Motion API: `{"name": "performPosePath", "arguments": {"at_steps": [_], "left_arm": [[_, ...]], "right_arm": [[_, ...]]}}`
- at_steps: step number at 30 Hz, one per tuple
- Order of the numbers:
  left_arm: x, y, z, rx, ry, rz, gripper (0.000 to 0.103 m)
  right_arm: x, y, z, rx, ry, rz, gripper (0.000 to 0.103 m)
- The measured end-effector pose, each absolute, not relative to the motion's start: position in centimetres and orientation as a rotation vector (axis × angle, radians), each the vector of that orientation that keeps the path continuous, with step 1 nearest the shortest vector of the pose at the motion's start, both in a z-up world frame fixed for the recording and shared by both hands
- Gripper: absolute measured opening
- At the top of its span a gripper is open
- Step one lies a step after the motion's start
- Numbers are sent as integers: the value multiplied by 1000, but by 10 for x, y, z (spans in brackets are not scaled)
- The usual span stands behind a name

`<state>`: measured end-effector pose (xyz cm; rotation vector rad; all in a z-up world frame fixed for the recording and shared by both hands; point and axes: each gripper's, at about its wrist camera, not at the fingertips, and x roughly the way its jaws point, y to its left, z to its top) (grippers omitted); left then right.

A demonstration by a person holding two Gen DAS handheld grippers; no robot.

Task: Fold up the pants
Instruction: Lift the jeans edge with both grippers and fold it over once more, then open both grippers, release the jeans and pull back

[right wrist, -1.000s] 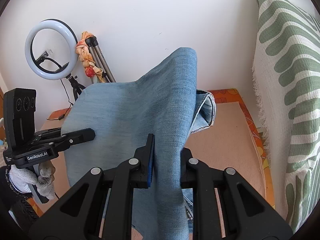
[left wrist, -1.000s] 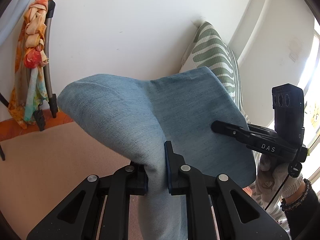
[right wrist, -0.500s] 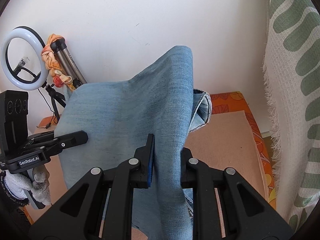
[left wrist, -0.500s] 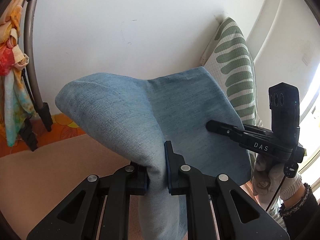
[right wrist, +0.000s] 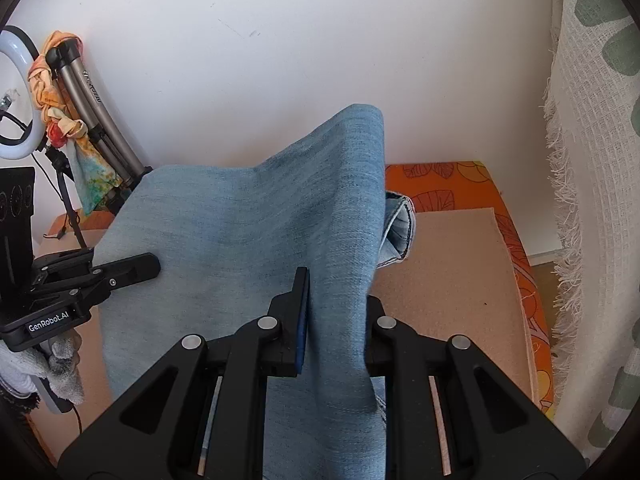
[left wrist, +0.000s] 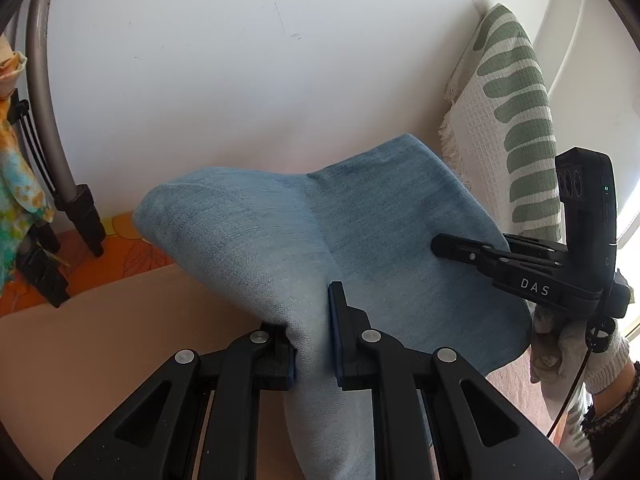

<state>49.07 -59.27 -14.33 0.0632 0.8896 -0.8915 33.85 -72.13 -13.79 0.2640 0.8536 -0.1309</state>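
White wall behind; both grippers (left wrist: 312,332) (right wrist: 336,320) clamp the raised pants (left wrist: 360,232) between them

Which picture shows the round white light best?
The right wrist view. The ring light glows at its left edge, on a stand beside the tripod, though partly cut off. The left wrist view doesn't show it at all.

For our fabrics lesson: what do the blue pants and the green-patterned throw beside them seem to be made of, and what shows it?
Pants: likely denim, matte, faded light blue; fine diagonal weave and a stitched hem show.
Throw: seemingly a woven cotton-like cloth, cream with green shapes; a waffle grid texture and frayed fringe show. The exact fibre can't be told.
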Motion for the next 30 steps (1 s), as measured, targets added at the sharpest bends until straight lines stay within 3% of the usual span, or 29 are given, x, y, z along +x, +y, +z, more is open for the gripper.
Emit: {"name": "performPosePath", "arguments": {"at_steps": [6,10,12,14,17,23,26,30], "left_arm": [[493,-599,-148,114,890,-861,12],[490,-596,-149,163,887,-824,18],[487,-592,-148,176,896,-807,18],[484,-587,-144,178,894,-798,20],[480,-578,-137,176,890,-781,28],[458,-545,-107,163,819,-789,32],[441,-525,-90,142,774,-790,56],[414,-494,-71,119,735,-809,59]], "right_arm": [[345,-730,-156,275,903,-187,17],[346,-732,-159,279,924,-272,28],[344,-730,-157,269,925,-295,35],[340,-725,-152,243,928,-332,56],[331,-719,-139,213,901,-387,68],[304,-708,-110,239,853,-438,69],[287,-685,-94,211,831,-435,69],[260,-652,-73,194,794,-446,76]]}}
